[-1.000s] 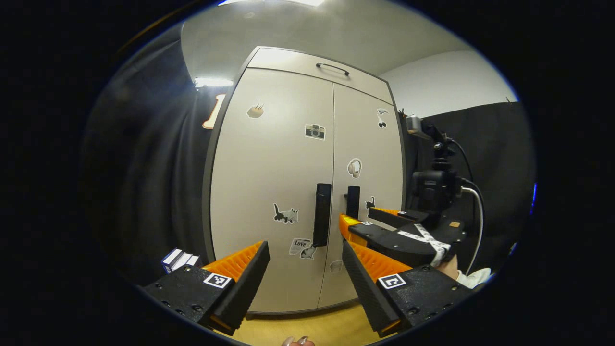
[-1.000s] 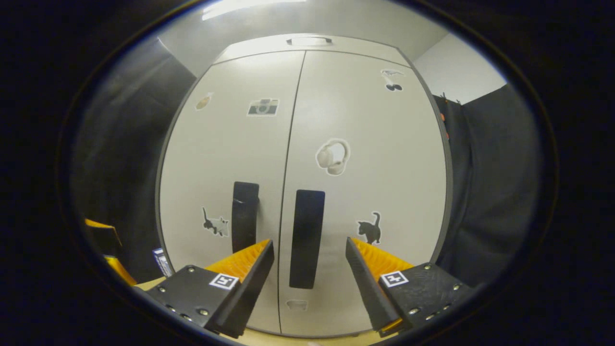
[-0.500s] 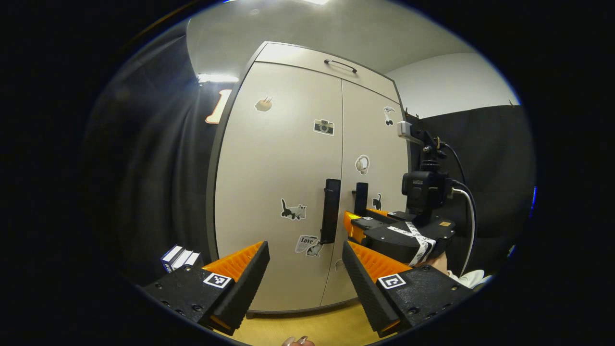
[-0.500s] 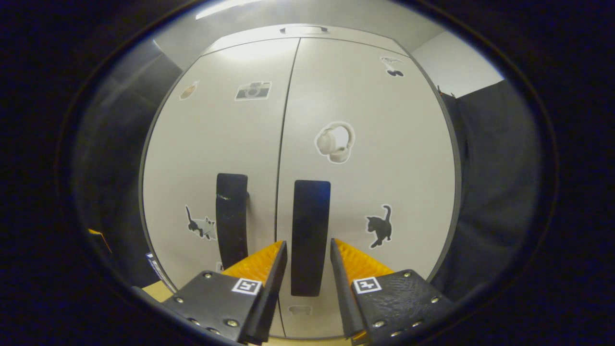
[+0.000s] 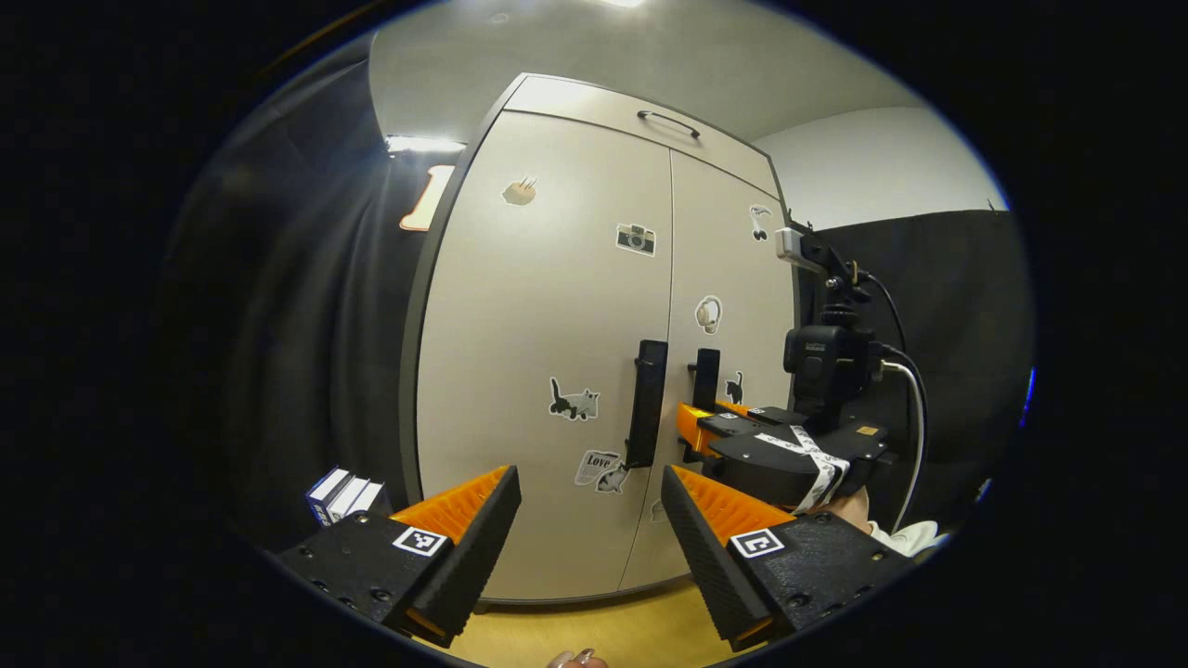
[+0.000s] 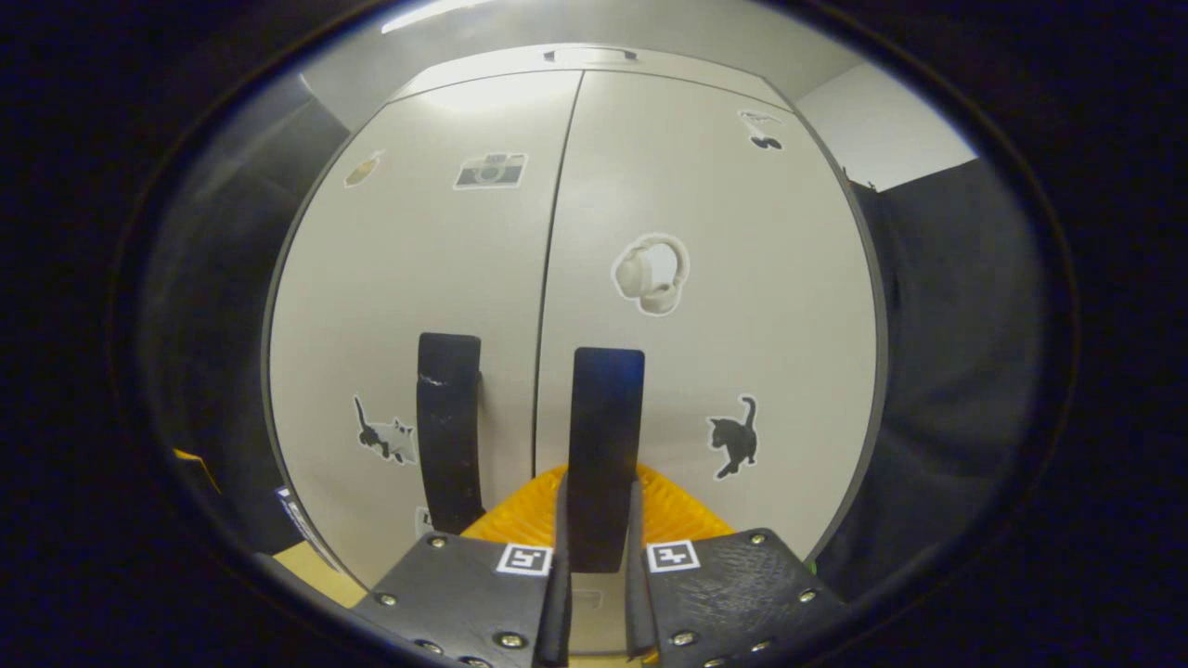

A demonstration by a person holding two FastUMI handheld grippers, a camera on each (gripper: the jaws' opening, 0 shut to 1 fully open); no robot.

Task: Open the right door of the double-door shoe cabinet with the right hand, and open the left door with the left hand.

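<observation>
In the left gripper view, a few boxes (image 5: pixel 345 495) are seen at lower left on the floor beside the shoe cabinet (image 5: pixel 548 315), which occupies the centre with both doors closed. The left gripper (image 5: pixel 590 506) is held at the bottom, fingers spread wide and touching nothing. Right of centre, the right gripper (image 5: pixel 710 419) is seen at the right door handle (image 5: pixel 707 378). In the right gripper view, the left door handle (image 6: pixel 448 429) is seen left of centre; that right handle (image 6: pixel 603 445) is pinched between both fingers.
</observation>
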